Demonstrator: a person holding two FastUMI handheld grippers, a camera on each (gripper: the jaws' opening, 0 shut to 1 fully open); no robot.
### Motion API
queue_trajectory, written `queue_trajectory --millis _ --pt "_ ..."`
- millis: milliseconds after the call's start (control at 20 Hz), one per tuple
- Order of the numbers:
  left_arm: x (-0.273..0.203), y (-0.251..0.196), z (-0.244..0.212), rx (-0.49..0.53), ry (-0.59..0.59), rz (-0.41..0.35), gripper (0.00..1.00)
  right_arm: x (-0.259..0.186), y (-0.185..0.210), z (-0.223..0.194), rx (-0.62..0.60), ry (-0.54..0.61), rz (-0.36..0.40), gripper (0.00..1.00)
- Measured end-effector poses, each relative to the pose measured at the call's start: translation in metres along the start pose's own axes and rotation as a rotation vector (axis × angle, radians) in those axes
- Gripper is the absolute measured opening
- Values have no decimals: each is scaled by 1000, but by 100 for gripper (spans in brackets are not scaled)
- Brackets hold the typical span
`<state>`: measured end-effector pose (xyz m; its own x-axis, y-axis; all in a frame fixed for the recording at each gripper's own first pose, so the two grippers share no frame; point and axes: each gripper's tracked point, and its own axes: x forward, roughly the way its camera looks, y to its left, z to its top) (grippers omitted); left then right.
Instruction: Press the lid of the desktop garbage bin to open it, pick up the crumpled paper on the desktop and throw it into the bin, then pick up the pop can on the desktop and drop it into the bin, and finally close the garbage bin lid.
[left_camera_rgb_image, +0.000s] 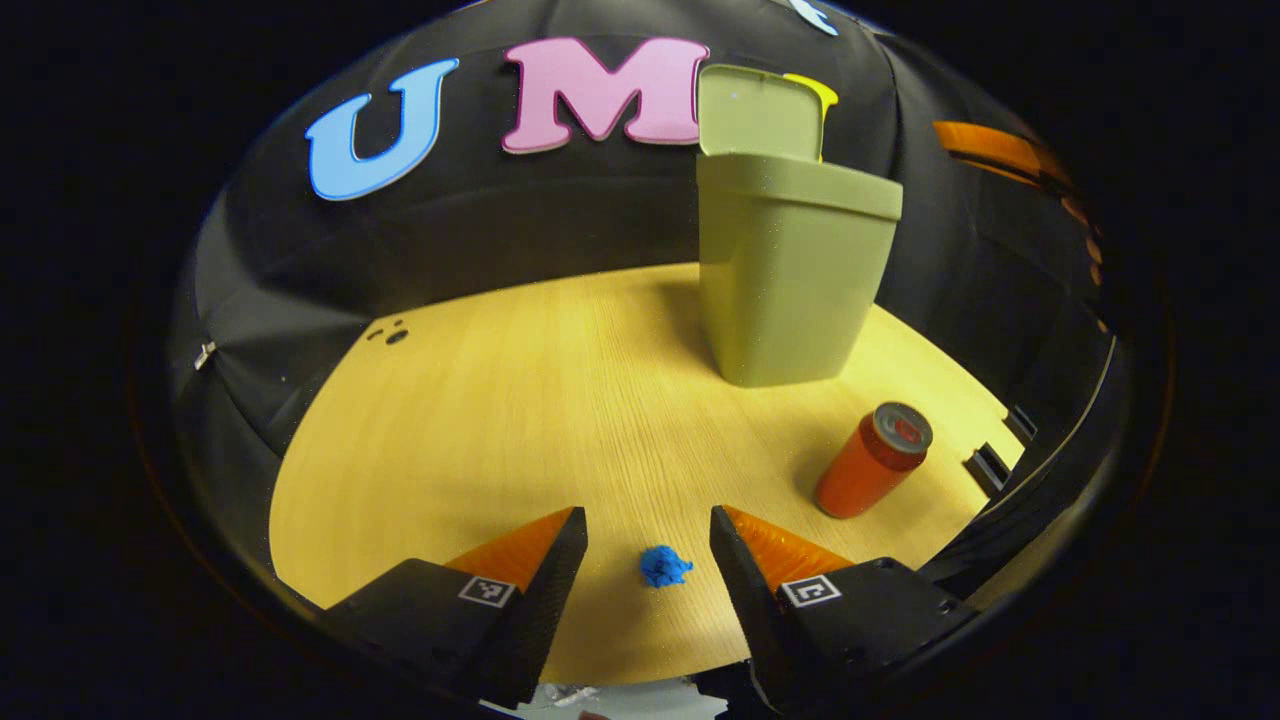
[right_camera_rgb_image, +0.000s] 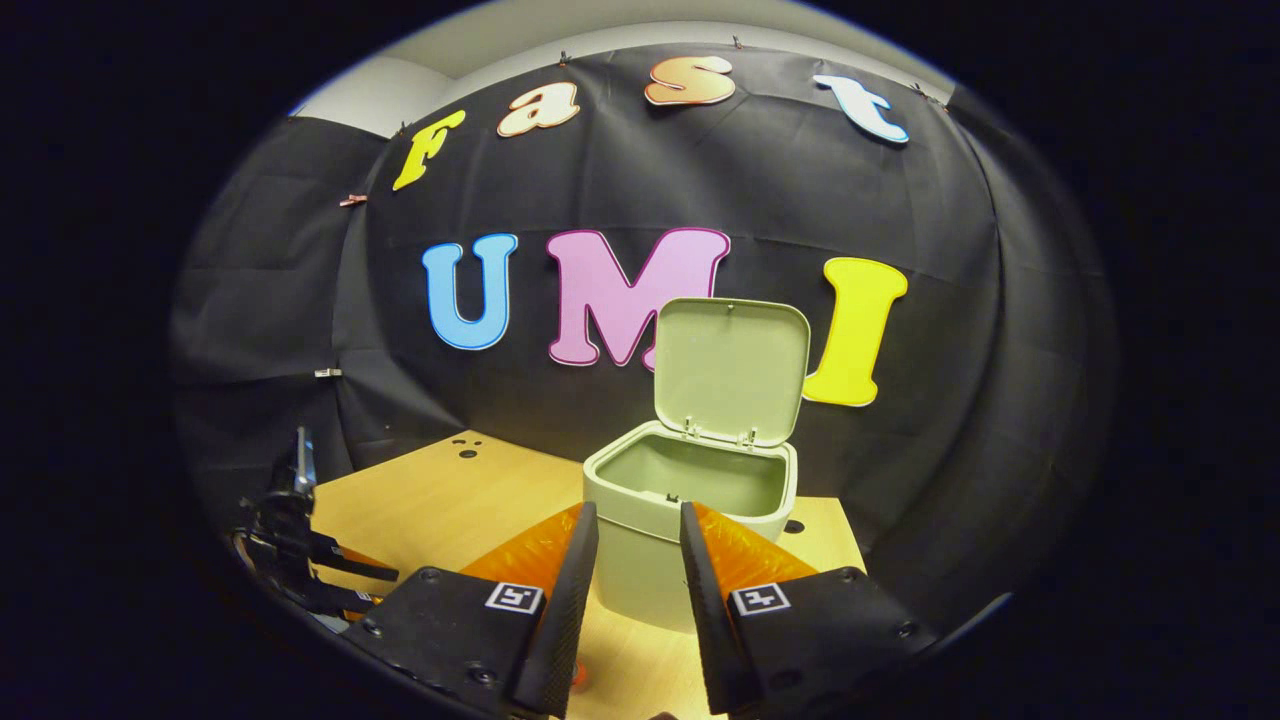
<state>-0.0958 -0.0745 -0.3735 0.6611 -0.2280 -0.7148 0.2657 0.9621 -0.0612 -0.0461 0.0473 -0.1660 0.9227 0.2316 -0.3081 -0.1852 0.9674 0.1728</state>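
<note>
The green bin (left_camera_rgb_image: 790, 280) stands at the back of the wooden table (left_camera_rgb_image: 500, 420) with its lid (left_camera_rgb_image: 760, 110) raised upright. A small blue crumpled paper (left_camera_rgb_image: 665, 567) lies on the table, between the fingers of my left gripper (left_camera_rgb_image: 648, 515), which is open and not touching it. An orange pop can (left_camera_rgb_image: 872, 460) stands upright to the right of the paper, in front of the bin. In the right gripper view, my right gripper (right_camera_rgb_image: 639, 510) hovers open and holds nothing. It sits just in front of the open bin (right_camera_rgb_image: 610, 490), whose lid (right_camera_rgb_image: 733, 370) leans back.
The black booth wall closes in the table at the back and sides. Small dark holes (left_camera_rgb_image: 395, 335) mark the table's far left corner, and black brackets (left_camera_rgb_image: 990, 465) sit at its right edge. The left gripper's body (right_camera_rgb_image: 290, 540) shows low on the left in the right gripper view.
</note>
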Motion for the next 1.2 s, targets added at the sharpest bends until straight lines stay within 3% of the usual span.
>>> queue_trajectory --millis 250,650,850,950,1050,1200 --pt "27 -2 -34 -28 107 -8 80 -8 -6 -8 8 22 -23 54" --pt "48 -8 -51 -20 172 -20 73 -19 -10 -20 23 61 -40 55" --pt "56 -13 -62 -15 209 -39 65 -26 -13 -25 11 75 -54 55" --pt "55 -12 -60 -12 202 -40 42 -28 -13 -27 8 80 -60 55" --pt "56 -12 -58 -8 191 -45 36 -30 -13 -29 10 85 -61 55" --pt "50 -9 -45 -7 157 -40 40 -29 -12 -32 14 91 -59 55"
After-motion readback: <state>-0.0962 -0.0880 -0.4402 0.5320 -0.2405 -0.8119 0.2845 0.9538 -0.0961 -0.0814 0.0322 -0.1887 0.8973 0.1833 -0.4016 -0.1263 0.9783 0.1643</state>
